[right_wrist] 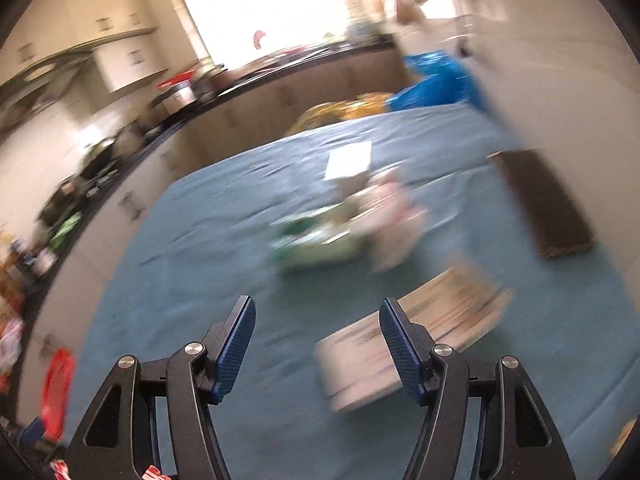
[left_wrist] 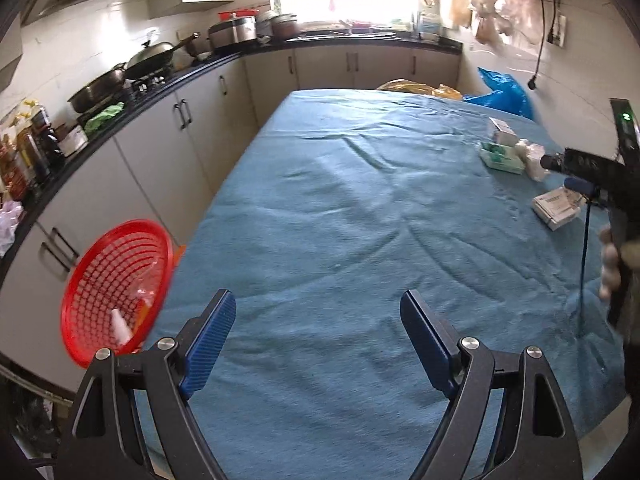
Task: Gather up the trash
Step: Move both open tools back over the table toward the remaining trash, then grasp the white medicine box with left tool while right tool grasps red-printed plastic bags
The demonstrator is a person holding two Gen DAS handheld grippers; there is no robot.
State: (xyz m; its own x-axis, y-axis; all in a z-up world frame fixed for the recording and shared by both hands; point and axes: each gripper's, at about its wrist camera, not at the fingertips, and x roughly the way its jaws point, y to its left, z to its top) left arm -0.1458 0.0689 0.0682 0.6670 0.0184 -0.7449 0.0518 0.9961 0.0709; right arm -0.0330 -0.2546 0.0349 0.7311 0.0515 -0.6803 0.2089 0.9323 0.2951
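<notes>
Trash lies on the right side of a table under a blue cloth (left_wrist: 340,208): a green-and-white packet (left_wrist: 502,158), a small white box (left_wrist: 502,130), crumpled white paper (left_wrist: 534,158) and a flat white carton (left_wrist: 556,210). My left gripper (left_wrist: 318,312) hovers open over bare cloth, nothing between its blue pads. A red mesh basket (left_wrist: 116,292) with a small white item inside sits off the table's left edge. In the blurred right wrist view my right gripper (right_wrist: 316,320) is open, with the white carton (right_wrist: 408,340) just ahead of its right finger, the green packet (right_wrist: 316,244) and white paper (right_wrist: 396,216) beyond.
A black counter (left_wrist: 120,120) with pans, bottles and pots runs along the left and far wall. Blue bag (left_wrist: 504,94) and yellow bag (left_wrist: 416,88) lie past the table's far end. A dark brown block (right_wrist: 544,204) lies at the table's right. A hand (left_wrist: 610,264) holds the other gripper at right.
</notes>
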